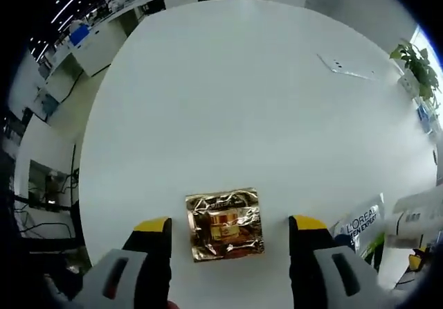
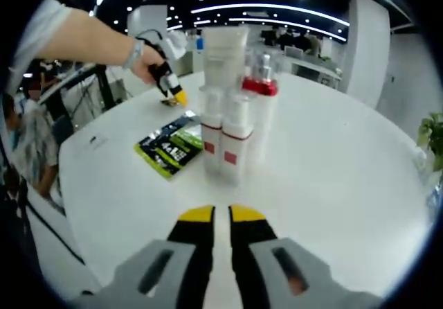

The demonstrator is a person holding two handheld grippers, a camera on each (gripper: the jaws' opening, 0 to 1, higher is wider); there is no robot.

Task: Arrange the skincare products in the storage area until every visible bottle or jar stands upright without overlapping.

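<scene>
Left gripper view: the left tool (image 1: 232, 224) hangs over the white counter (image 1: 249, 94), jaws spread wide, yellow tips either side of a gold foil packet (image 1: 225, 224) lying flat between them. Neither tip touches it. At the right edge a white L'Oreal sachet (image 1: 361, 223) lies flat, with a white bottle (image 1: 419, 216) beside it. A flat clear sheet (image 1: 348, 67) lies well apart, far across the counter.

Right gripper view: the right tool (image 2: 214, 215) is low over the counter (image 2: 332, 163), jaws pressed nearly together with only a thin slit between them, holding nothing. Ahead stands a tight cluster, all upright: two white bottles with red bands (image 2: 226, 139) in front, a red-capped pump bottle (image 2: 260, 98) behind them, a tall white tube (image 2: 225, 56) at the back. A green and black sachet (image 2: 170, 147) lies flat just left of the cluster. Farther left, a person's hand (image 2: 147, 58) holds the left tool (image 2: 176, 95) down at the counter.
</scene>
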